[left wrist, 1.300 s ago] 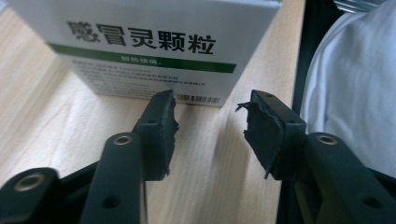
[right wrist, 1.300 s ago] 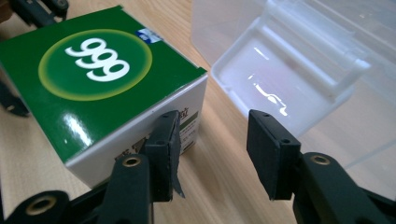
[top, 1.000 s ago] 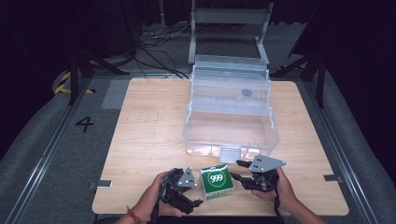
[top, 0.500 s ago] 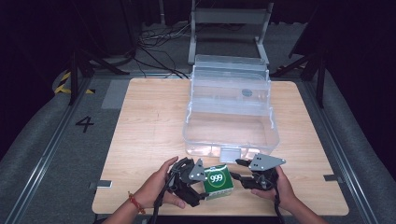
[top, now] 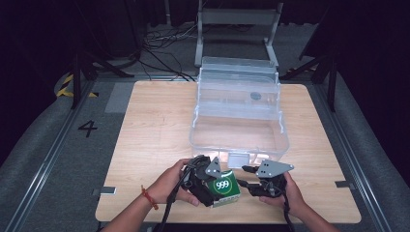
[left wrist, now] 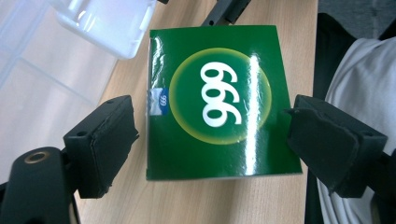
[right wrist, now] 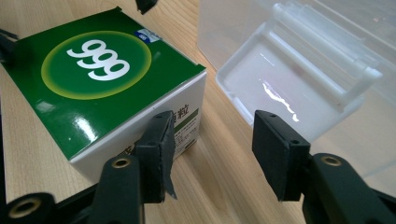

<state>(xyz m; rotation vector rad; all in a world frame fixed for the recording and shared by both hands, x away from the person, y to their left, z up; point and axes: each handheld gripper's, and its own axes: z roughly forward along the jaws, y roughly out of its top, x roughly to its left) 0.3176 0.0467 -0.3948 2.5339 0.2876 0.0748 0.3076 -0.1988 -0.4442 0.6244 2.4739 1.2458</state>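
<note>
- The green box (left wrist: 217,100) lies flat on the counter (top: 145,125), just in front of the clear bin (top: 239,130).
- The left gripper (left wrist: 210,135) straddles the box, jaws open and flanking its two sides with slight gaps.
- The right gripper (right wrist: 210,144), on the far side of the box from the left one, has its jaws open and empty; one jaw touches the box's white wall.

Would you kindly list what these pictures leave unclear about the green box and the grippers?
- Green box, high view: near side hidden by the left gripper.
- Box's side print, right gripper view: partly covered by the right gripper jaw.
- Clear bin, high view: small round item inside, too small to identify.
</note>
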